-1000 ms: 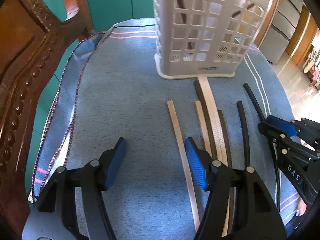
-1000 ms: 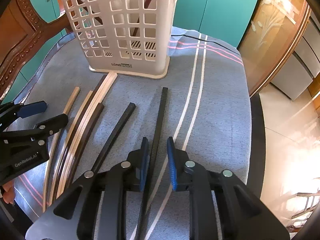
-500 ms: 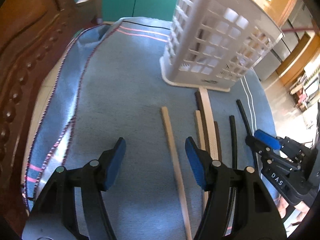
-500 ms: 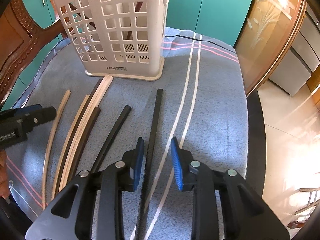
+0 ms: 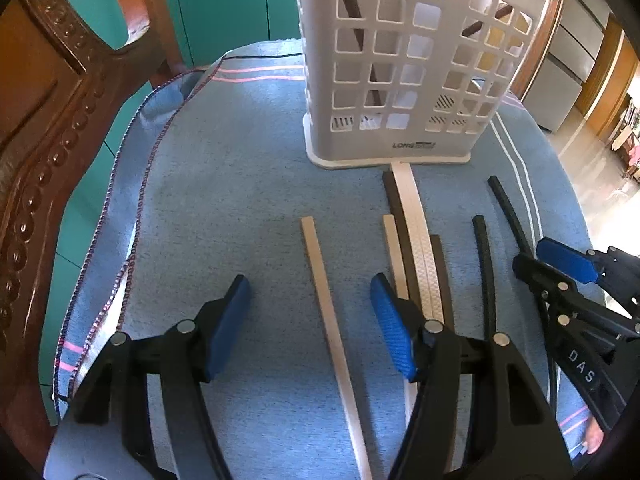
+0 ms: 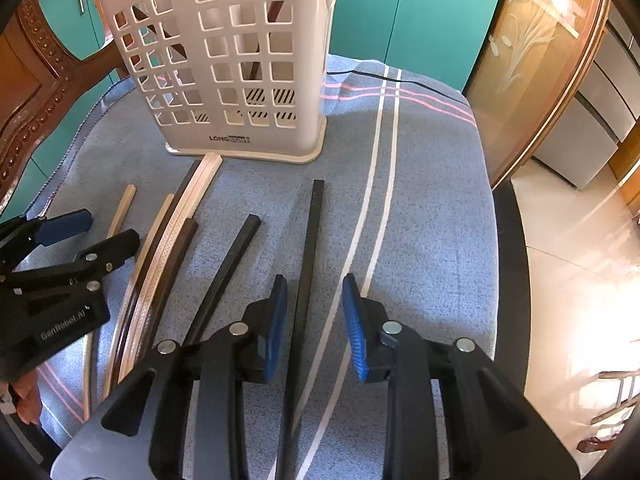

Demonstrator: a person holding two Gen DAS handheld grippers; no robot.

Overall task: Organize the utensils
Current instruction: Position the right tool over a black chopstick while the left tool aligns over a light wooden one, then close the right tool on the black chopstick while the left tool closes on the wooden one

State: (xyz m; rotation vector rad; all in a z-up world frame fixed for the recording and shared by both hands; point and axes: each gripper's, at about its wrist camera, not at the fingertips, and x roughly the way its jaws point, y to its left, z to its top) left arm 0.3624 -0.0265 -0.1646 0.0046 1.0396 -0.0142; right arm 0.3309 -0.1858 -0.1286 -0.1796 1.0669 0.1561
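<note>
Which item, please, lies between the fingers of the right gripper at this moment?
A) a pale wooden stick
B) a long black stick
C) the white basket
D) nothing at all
B: in the right wrist view the right gripper straddles a long black stick lying on the blue cloth, with a gap showing between it and the fingers on both sides.

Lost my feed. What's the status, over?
Left claw open over tan stick. Right claw open astride black stick, pads clear. Basket ahead, path clear.
</note>
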